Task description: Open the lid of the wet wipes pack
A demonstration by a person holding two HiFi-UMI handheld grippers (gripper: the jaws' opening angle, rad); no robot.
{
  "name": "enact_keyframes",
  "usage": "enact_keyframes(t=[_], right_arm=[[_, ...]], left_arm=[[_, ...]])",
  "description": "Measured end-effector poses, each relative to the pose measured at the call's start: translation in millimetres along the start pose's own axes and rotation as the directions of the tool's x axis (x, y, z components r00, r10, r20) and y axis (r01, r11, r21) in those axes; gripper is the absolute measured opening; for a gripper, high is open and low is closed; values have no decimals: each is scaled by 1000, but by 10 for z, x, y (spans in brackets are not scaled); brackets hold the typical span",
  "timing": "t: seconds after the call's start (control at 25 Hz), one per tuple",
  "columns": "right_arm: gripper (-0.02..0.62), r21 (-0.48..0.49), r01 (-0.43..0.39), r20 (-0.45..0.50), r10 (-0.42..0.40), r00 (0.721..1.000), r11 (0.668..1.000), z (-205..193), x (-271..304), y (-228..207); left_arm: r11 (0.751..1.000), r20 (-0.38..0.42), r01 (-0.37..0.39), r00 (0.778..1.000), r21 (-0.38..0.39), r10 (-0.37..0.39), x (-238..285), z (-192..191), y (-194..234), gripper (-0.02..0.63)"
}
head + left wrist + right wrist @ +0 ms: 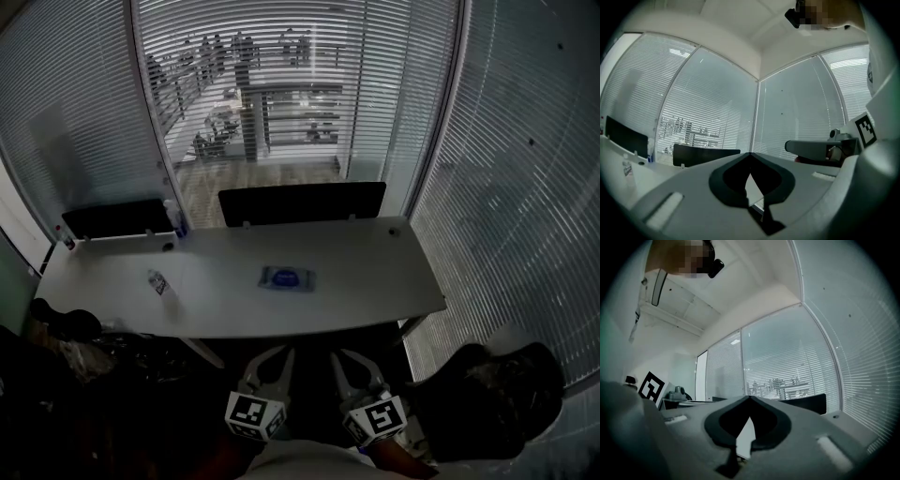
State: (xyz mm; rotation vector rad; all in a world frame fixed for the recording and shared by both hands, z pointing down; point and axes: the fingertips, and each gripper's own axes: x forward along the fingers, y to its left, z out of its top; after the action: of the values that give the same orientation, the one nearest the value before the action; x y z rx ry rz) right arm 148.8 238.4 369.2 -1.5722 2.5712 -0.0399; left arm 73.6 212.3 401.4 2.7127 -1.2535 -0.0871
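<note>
Near, bottom centre of the head view: my left gripper (272, 364) and right gripper (349, 364) sit side by side below the near edge of the table (375, 272). Both point level toward it. In the left gripper view the two jaws meet at their tips with nothing between them. The right gripper view shows the same, jaws drawn together on nothing. Both are empty.

Middle: the wet wipes pack (287, 278) lies flat on the table top, a little left of centre in the frame. It is well apart from both grippers and roughly ahead of the gap between them. Its lid appears to lie flat on the pack, but it is small in frame, so that it is closed is my judgement. A small bottle (157, 282) lies further left, well apart from the pack.

Far: a dark panel (302, 202) stands along the table's far edge, with blinds (253, 84) behind it.

Progress, as judged: nothing done yet. Left to do: reach the pack, steady it with one gripper, catch the lid's edge with the other, and lift.

Views compared:
- Only the head view shows the pack. Both gripper views look out over the table top at the blinds.
- The gripper views settle the jaw state, which the head view leaves too dark to read.
- The left gripper view catches the right gripper's marker cube (866, 131) at its right edge.
- The right gripper view catches the left gripper's marker cube (651, 386) at its left.
</note>
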Motion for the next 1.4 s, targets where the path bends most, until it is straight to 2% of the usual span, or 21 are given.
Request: enact_keyframes(t=[0.48,0.88,1.12,1.28,1.4], right_arm=[[0,6,15,-34,-15,999,1000,-222,396,-167],[0,-18,40,-54,-41,998,999,-405,1343,-449],[0,1,64,-62,-64,996,998,-457,1995,-477],[0,-37,62,-63,-64,996,997,-433,2371,-528],[0,-30,71,-78,-73,994,997,-475,2634,-580]], left_arm=[[1000,5,-7,1000,-14,7,282,-28,399,2],[1000,2,13,1000,-3,-13,907,96,1210,2],[999,-5,34,999,-11,-34,1204,211,1787,2],[999,-3,30,1000,-13,-30,1409,215,2133,2],[999,-13,44,999,-16,-44,1573,196,2318,2]])
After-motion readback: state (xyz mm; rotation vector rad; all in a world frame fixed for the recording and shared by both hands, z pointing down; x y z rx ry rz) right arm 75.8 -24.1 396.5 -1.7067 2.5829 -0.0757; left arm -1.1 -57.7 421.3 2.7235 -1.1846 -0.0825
